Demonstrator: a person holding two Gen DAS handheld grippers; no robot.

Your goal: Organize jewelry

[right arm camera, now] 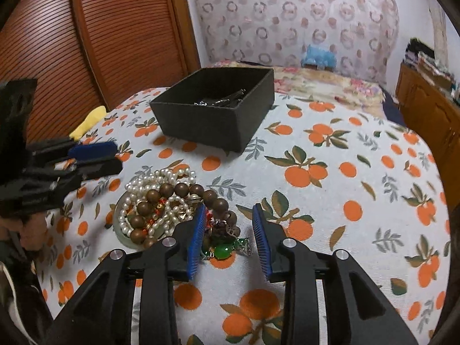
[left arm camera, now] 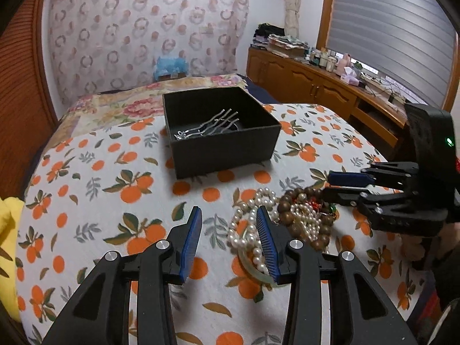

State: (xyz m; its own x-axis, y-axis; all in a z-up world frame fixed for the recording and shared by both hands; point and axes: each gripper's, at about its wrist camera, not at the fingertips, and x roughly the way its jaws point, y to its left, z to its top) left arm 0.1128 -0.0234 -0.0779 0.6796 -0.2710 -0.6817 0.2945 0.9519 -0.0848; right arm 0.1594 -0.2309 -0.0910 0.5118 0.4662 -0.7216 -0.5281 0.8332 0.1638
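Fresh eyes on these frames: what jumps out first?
The tangled jewelry pile, pearls and brown wooden beads with a green stone piece at its near edge, lies on the orange-print cloth. Behind it sits a black box holding silver hairpins. The left claw and right claw hover open at the pile.

A matt black box point(left arm camera: 224, 149) holds shiny metal pins point(left arm camera: 207, 128). Glossy pearls point(left arm camera: 247, 224) and smooth wooden beads point(right arm camera: 161, 198) are heaped on printed cloth point(left arm camera: 86, 172).

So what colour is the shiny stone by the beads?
Green. The green stone shows best in the right wrist view, beside the wooden beads.
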